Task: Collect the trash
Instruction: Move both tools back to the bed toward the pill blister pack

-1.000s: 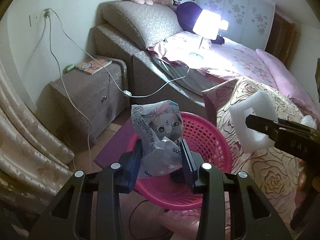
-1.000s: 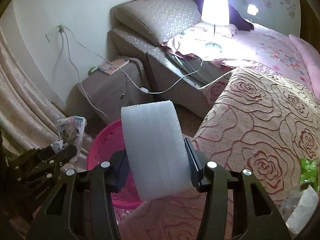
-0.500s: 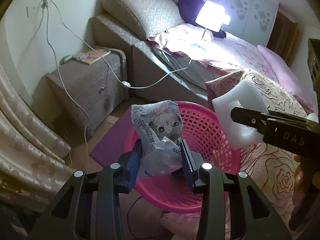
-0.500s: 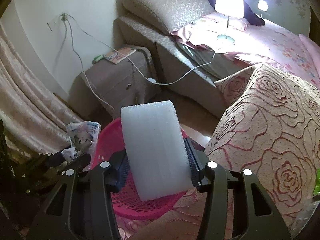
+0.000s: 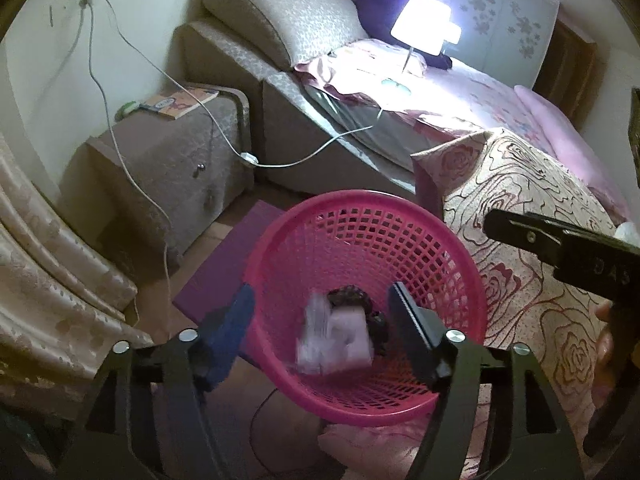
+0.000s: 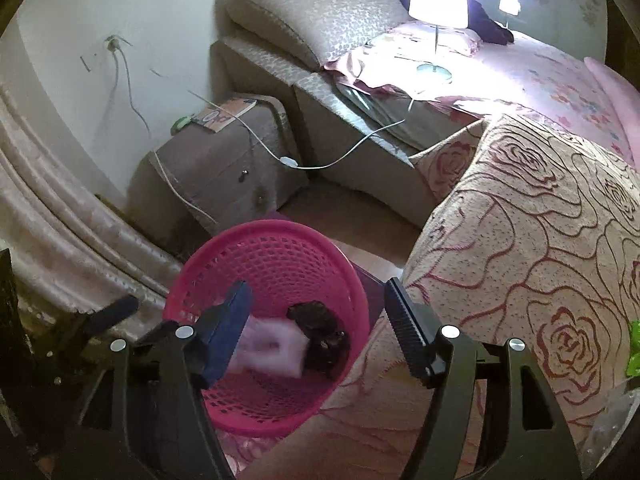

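Hovering over the round pink plastic mesh basket (image 5: 360, 240), the left claw (image 5: 320, 316) and right claw (image 6: 316, 308) have just opened wide and hold nothing. Below them, blurred white foam (image 6: 272, 346) and a crumpled wrapper (image 5: 316, 336) lie inside the basket.

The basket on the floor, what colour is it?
Bright pink, with an open mesh wall: the basket shows best in the left wrist view.
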Tool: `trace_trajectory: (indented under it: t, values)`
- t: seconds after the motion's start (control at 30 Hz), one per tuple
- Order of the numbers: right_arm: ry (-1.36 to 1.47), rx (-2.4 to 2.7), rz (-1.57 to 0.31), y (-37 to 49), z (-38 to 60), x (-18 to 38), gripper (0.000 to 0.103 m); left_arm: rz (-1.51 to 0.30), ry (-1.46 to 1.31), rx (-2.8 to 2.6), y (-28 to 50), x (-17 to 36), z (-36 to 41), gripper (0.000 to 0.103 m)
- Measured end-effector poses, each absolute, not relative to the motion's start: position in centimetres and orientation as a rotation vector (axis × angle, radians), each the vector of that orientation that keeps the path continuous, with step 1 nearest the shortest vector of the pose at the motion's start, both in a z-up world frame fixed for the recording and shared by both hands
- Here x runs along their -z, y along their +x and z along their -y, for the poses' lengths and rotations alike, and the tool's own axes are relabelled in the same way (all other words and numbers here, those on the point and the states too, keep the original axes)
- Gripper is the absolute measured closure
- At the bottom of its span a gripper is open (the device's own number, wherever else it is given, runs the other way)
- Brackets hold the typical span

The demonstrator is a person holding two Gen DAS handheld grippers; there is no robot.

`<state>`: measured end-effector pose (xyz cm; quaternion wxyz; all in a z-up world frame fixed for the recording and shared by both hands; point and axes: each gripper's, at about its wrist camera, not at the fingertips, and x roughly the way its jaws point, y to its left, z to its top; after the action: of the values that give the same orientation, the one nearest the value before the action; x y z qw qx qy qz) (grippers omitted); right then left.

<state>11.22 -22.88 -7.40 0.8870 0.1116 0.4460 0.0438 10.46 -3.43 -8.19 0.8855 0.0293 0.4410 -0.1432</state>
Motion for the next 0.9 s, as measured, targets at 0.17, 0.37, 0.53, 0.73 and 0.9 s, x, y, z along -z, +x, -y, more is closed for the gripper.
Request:
trace_trajectory:
  t: [0.17,0.37,0.53,0.73,0.9]
  values:
    - [0.245,-0.084,-0.915,10.2,23.4,7.4,0.037,-0.911,0.055,0.281,10.5,7.9,2.9,0.032]
    - [0.203,-0.064,-0.873,7.9,23.5,6.2,0.037,-0.887,0.052,0.263,10.4,7.2,2.5,0.031]
    - [0.187,-0.045,-0.838,5.5,24.0,5.4,0.035,-0.873,0.053,0.269,10.0,6.5,2.8,0.031]
    - [0.178,-0.01,-0.815,3.3,24.6,4.8,0.034,-0.855,0.054,0.298,9.1,5.7,3.5,0.031]
    - [0.187,0.009,-0.8,0.9,25.4,4.0,0.034,-0.849,0.067,0.349,8.1,5.3,5.0,0.031]
